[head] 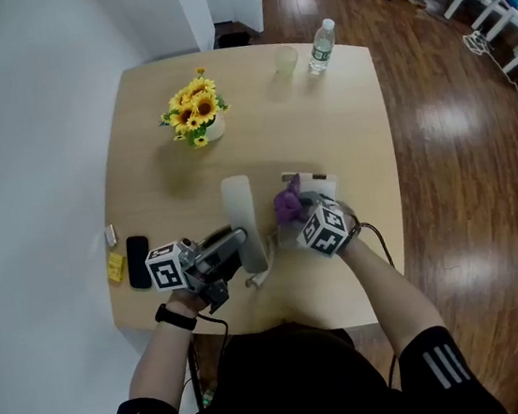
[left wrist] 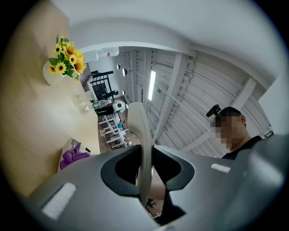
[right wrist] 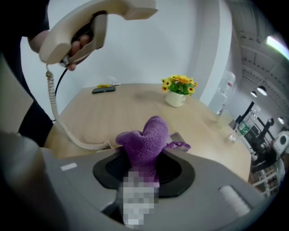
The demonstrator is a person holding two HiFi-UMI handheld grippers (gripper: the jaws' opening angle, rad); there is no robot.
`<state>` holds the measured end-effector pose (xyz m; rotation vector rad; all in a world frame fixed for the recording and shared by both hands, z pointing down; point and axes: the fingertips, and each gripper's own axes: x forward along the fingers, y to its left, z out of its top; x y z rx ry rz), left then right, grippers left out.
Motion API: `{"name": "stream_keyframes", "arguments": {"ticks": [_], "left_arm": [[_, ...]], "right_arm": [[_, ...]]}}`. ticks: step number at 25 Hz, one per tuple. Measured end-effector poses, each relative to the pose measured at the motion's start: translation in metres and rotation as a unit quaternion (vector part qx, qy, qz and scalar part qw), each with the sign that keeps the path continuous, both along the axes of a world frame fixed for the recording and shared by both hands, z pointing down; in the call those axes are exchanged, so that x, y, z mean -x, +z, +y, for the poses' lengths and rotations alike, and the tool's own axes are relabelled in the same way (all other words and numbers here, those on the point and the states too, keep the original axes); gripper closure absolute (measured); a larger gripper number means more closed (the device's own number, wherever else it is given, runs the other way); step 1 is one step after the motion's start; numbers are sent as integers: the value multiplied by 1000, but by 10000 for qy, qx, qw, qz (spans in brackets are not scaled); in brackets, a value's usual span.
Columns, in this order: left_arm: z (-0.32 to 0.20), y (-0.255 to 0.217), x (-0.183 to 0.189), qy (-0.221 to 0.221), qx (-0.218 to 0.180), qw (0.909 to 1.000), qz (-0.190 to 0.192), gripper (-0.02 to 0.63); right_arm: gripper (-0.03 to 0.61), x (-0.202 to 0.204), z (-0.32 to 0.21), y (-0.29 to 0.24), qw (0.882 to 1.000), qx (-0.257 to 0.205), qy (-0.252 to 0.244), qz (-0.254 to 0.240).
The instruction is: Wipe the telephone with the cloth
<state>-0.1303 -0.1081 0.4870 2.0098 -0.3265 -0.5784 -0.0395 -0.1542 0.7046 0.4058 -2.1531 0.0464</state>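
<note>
The left gripper (left wrist: 145,162) clamps the stiff, slick, light handset (left wrist: 139,122) — seemingly at mid-length — while the right gripper (right wrist: 143,167) pinches the soft, limp cloth (right wrist: 146,140) by a bunched fold.

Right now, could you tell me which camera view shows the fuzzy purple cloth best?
The right gripper view: the fuzzy purple cloth sits large and central, bunched between the shut jaws of the right gripper. The head view shows only a small purple lump by that gripper; the left gripper view catches a scrap at lower left.
</note>
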Motion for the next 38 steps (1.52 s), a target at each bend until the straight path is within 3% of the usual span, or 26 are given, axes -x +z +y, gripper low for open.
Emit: {"name": "stream_keyframes", "arguments": {"ticks": [8,13,16,22,28,32,38], "left_arm": [[-1,4,-5,93,48,9999,-115,534],[-3,9,-12,132,91,9998,-131,534],[-1,11,-15,146,104,9997,-134,534],[-2,19,-18,111,224,9995,-169,534],[-20,36,-35,237,441,9985,-226,534],[-40,71,-54,390,794,9954,-357,534],[-48,124,-80,714,1228,9881,-587,534]], "right_arm": [[426,8,66,15,9992,236,-311,15],[426,9,95,29,9968,735,-294,-61],[426,8,105,33,9957,904,-132,-130],[426,0,125,26,9842,1680,241,-506],[425,-38,137,-26,9681,1499,1227,-1586],[422,-82,134,-48,9503,1330,2026,-1953],[420,-125,120,-83,9270,1042,2739,-2341]]}}
